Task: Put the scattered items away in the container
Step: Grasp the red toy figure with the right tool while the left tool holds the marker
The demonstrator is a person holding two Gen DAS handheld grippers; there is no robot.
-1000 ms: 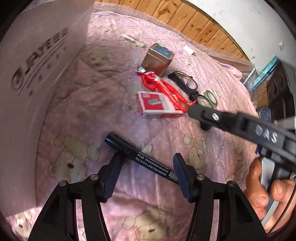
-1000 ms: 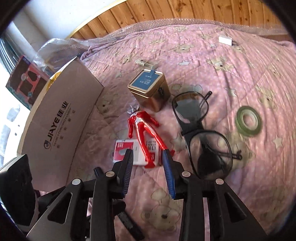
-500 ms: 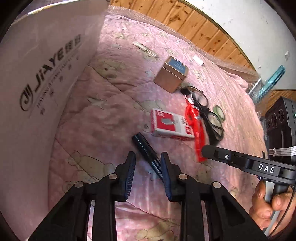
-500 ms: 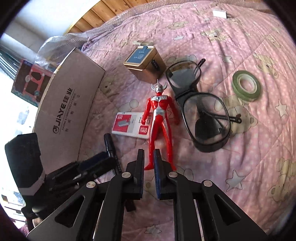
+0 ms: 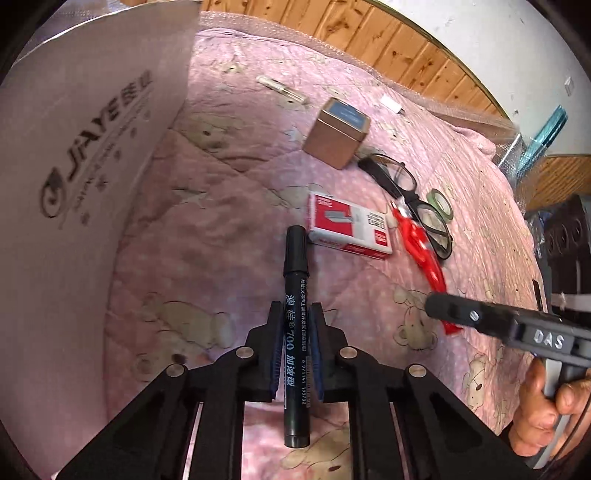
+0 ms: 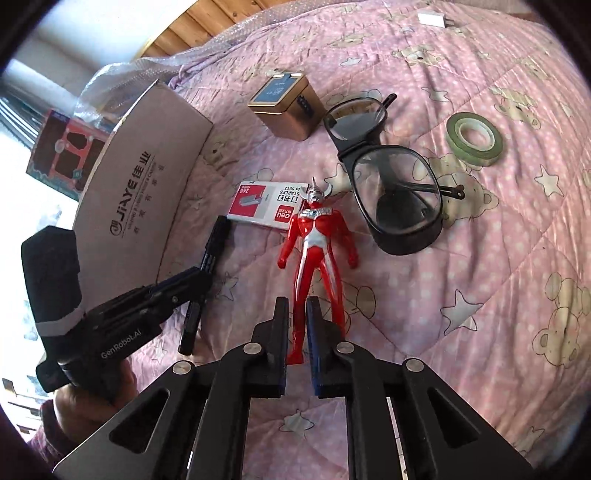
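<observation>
The left gripper (image 5: 294, 354) is pinching one black marker pen with white printed lettering (image 5: 294, 317) by the middle of its barrel, both blue-padded jaws pressing against it; the pen is pointing straight ahead along the fingers, its cap end reaching toward the one red-and-white cardboard staple box (image 5: 349, 230) that is lying flat on the pink quilted bedspread with bear and star prints (image 5: 207, 229). The right gripper (image 6: 297, 345) is clamping one leg of the single red-and-silver plastic hero figurine (image 6: 316, 247), which is lying on its back with its horned head resting over the edge of the staple box (image 6: 266, 202). Whether either item is lifting off the quilt cannot be told.

One tall white cardboard container printed with dark "JiAYE" lettering (image 5: 74, 177) is standing at the left, just beside the pen; in the right wrist view its wall (image 6: 144, 184) is rising behind the left gripper's body.

Further out, four loose things are lying apart from both claws: one small brown square tin with a blue lid (image 6: 284, 105), one pair of black-framed glasses (image 6: 388, 177) folded just right of the figurine, one roll of green tape (image 6: 474, 138) beyond the glasses, and one small white plug-like block (image 6: 434, 19) near the far edge. A hand (image 5: 543, 410) is gripping each tool's handle.
</observation>
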